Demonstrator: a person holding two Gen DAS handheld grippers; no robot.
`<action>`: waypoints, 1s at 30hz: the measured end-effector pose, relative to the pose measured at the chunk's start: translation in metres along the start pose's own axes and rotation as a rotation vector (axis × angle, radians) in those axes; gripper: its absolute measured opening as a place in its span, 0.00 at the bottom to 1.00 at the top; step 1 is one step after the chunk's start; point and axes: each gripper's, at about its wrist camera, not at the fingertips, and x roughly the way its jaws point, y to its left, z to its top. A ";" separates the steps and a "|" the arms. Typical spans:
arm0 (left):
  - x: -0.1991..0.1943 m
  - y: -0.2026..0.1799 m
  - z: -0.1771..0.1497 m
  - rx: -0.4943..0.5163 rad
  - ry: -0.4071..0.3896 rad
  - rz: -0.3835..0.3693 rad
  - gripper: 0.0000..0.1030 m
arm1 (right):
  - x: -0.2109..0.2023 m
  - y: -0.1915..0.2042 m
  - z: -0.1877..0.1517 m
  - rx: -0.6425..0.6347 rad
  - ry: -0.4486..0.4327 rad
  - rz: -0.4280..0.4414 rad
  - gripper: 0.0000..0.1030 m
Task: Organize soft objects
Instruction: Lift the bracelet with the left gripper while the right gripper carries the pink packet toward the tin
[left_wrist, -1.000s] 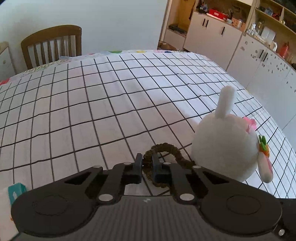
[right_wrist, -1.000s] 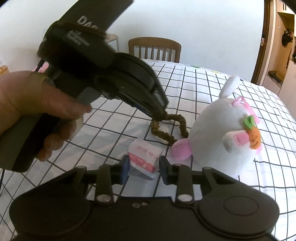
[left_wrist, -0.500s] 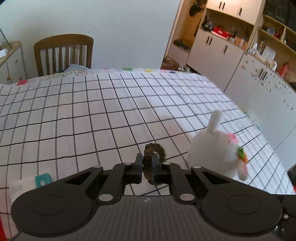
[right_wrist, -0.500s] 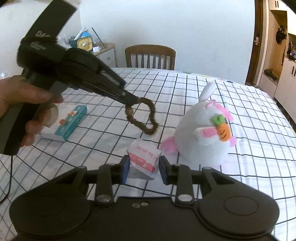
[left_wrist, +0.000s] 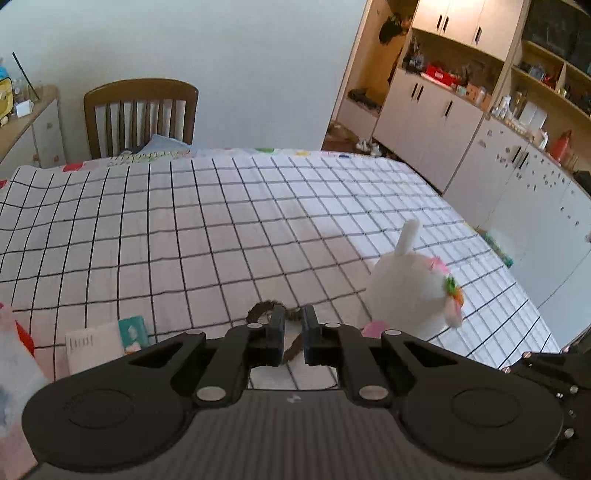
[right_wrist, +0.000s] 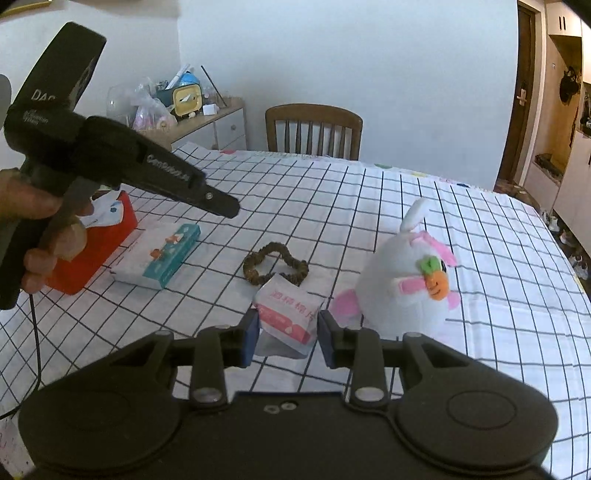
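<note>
**A:** Our right jaws (right_wrist: 284, 332) stand partly closed. The blue pads press both sides of the small pink-and-white packet (right_wrist: 286, 312), which we hold clear of the desk (right_wrist: 369, 206).

**B:** We judge it light and crinkly, with soft contents. The grip across its width looks sound, and squeezing harder would only crumple it.

**A:** Our left jaws (right_wrist: 231, 208) are all but together and carry nothing. The right view shows their tips hanging bare above the desk.

**B:** The brown scrunchie (right_wrist: 250, 268) lies flat on the desk just beyond the packet, below those tips and apart from them. In the left view it shows through the narrow gap, and we read that as lying behind the jaws, not in them.

**A:** It is limp, thin and almost weightless, so we expect it to slip from a shallow pinch. We should bite one bunched side of the loop deep between the pads.

**B:** Farther right sits the plush rabbit (right_wrist: 399, 291), upright near the scrunchie. It looks bulky, light and squashy. The raised ear seems the likeliest place to take it.
</note>
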 end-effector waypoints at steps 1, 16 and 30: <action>0.002 0.001 -0.001 -0.004 0.008 -0.004 0.09 | -0.002 0.000 -0.001 0.003 0.003 -0.001 0.32; 0.036 0.005 -0.010 -0.014 0.044 -0.003 0.67 | -0.006 -0.007 -0.013 0.051 0.031 -0.012 0.32; 0.096 0.020 -0.014 -0.020 0.135 0.112 0.66 | 0.006 -0.012 -0.012 0.058 0.050 -0.009 0.32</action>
